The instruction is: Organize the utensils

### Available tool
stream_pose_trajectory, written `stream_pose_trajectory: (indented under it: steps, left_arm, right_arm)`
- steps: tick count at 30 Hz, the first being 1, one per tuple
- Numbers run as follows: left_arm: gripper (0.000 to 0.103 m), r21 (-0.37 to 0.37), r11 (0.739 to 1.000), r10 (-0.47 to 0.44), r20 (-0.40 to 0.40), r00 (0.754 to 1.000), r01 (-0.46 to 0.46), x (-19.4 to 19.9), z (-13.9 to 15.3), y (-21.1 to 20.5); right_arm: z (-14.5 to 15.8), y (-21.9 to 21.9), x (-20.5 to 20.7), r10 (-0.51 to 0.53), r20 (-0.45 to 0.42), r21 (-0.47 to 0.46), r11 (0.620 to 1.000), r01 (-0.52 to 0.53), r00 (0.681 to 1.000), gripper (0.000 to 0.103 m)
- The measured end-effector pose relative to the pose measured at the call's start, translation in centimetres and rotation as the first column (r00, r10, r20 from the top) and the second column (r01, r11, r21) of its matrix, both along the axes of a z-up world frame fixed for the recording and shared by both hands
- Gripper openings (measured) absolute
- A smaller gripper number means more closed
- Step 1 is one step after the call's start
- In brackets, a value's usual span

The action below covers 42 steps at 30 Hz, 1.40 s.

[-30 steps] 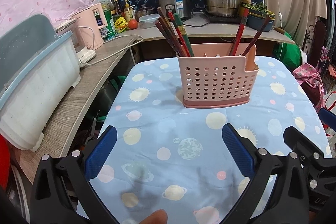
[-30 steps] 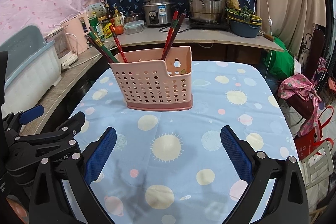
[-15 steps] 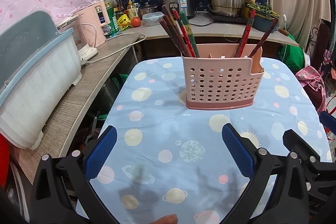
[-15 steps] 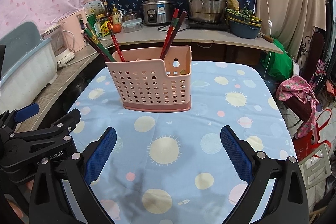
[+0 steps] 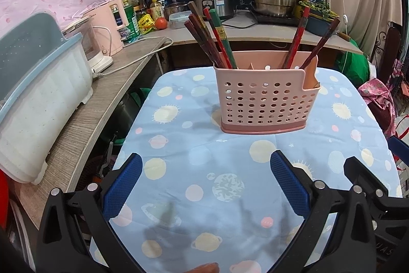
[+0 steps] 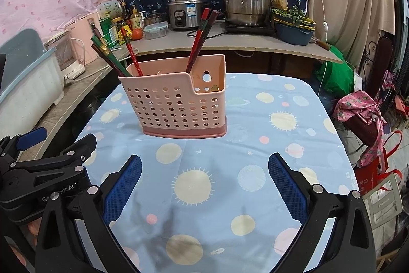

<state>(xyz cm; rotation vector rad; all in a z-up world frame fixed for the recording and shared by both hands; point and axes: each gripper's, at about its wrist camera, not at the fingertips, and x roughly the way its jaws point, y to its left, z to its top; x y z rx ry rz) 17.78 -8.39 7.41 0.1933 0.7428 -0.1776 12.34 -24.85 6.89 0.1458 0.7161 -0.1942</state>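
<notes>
Chopsticks point(image 5: 217, 40), red, green and brown, are seen already standing in the perforated pink plastic caddy point(image 5: 263, 99) at frame centre on the planet-print worktop point(image 5: 204, 165). Both left gripper point(image 5: 204, 186) and right gripper point(image 6: 204, 183) are held wide apart, empty. Sorting seems finished or paused; any regrouping would call for a reach forward. Only the right view shows the caddy's keyhole slot point(image 6: 206, 76).

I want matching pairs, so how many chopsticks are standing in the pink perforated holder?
7 visible: five bunched at the pink perforated plastic holder's left end, two leaning at its right end. Overlap in the bunch may hide more.
</notes>
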Motion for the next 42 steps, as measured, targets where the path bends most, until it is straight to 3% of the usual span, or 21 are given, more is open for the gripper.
stream_pose_trajectory:
  steps: [42]
  left_arm:
    - [0.096, 0.012, 0.999, 0.034, -0.033, 0.999, -0.033, 3.3, -1.2, -1.0]
  right_arm:
    - [-1.1, -0.9, 3.1, -0.006, -0.010, 0.016, 1.000, 0.006, 1.000, 0.096]
